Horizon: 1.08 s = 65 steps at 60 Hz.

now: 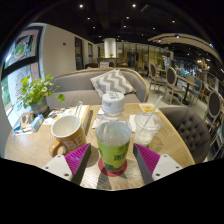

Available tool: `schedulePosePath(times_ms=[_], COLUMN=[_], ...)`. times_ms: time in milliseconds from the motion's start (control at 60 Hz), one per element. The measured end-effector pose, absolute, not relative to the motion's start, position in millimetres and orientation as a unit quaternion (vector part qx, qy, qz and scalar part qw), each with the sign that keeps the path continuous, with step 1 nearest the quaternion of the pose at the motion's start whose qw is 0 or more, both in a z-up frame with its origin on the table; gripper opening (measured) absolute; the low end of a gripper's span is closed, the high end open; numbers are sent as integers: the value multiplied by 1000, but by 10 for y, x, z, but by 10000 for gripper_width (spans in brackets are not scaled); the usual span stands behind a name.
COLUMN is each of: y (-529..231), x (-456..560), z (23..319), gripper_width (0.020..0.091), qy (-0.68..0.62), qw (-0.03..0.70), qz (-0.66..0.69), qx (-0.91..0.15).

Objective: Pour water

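A clear bottle (113, 143) with a green label stands upright on a red coaster (113, 169) on the wooden table (30, 148). My gripper (113, 153) is open around it, and the bottle stands between the pink pads (77, 158) with a small gap on each side. Just beyond the bottle is a white cup (113, 103). To the left of the bottle sits a tan mug (67, 132), and a clear glass (147, 128) stands to its right.
A potted plant (38, 93) and small items sit at the table's left end. Behind the table is a grey sofa with a chevron pillow (112, 81). Chairs (172, 80) stand farther back on the right.
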State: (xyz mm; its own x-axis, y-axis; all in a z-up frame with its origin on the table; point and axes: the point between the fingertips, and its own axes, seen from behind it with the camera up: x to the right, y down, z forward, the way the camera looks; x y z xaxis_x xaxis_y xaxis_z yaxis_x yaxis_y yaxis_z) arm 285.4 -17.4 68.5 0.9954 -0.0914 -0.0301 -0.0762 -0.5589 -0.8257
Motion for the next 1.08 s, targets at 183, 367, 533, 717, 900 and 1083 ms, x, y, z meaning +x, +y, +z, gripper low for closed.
schedulePosePath(times_ms=[183,367,533,717,900,1083], y=[-688,-1404,-1900,-2201,-2294,-2274], x=[2671,2379,2098,2024,2013,1970], z=[1172,1821,2156,2323,2405,2520], gripper_width=[856,856,852,855,854,855], qy=[77,98,97,92,87,66], qw=[447,443,443,446,450,457], qz=[-4,-4,8,-9,-19,-22], qx=[-891,-891,-891,-890,-889,-887])
